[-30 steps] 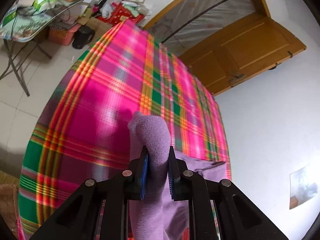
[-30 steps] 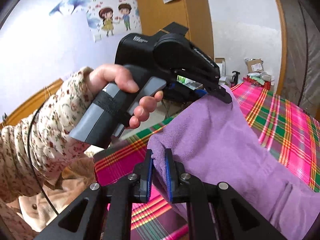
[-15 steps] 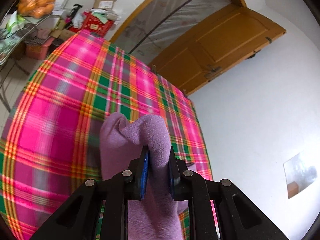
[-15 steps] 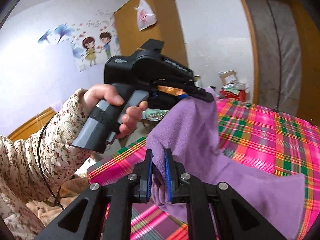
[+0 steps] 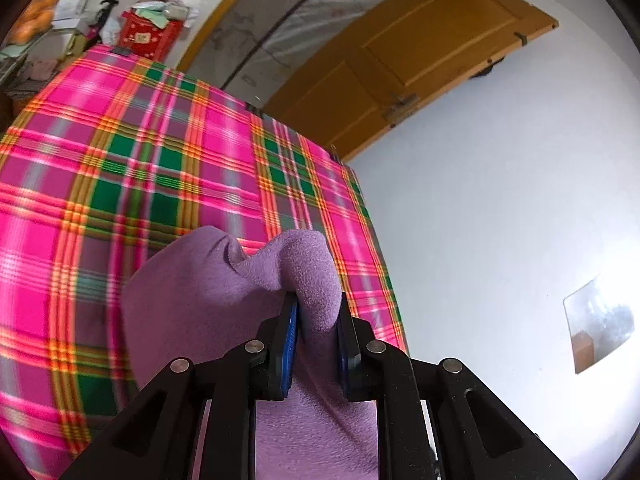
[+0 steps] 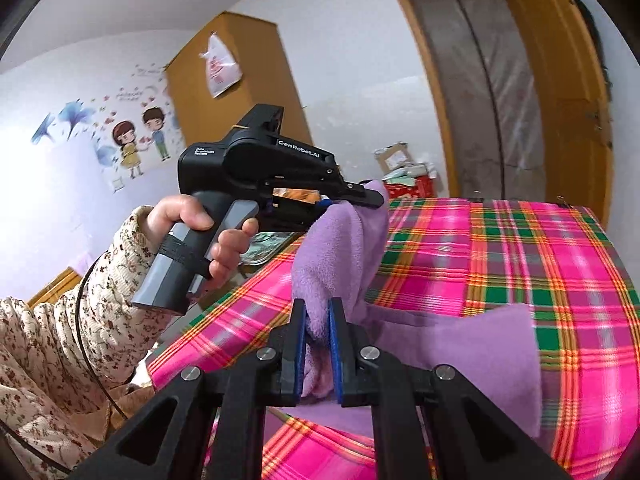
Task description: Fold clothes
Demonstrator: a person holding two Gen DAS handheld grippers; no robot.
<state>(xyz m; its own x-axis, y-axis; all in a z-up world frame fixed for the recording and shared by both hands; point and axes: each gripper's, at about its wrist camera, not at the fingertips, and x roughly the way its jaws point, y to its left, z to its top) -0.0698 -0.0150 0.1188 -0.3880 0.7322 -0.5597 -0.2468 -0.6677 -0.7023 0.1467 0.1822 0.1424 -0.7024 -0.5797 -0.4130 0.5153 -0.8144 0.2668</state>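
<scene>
**Purple garment held up over the plaid bed**

The plaid bedspread fills most of both views, broad and bare, its far edge meeting the white wall and the wooden door. The purple fleece garment is lifted between the two tools, its lower part draping onto the spread. The left gripper is clenched on a bunched fold; the right gripper pinches another fold. The person's hand holds the left tool's handle. The garment's lower end is cut off below both frames. Boxes beyond the bed are blurred.
</scene>
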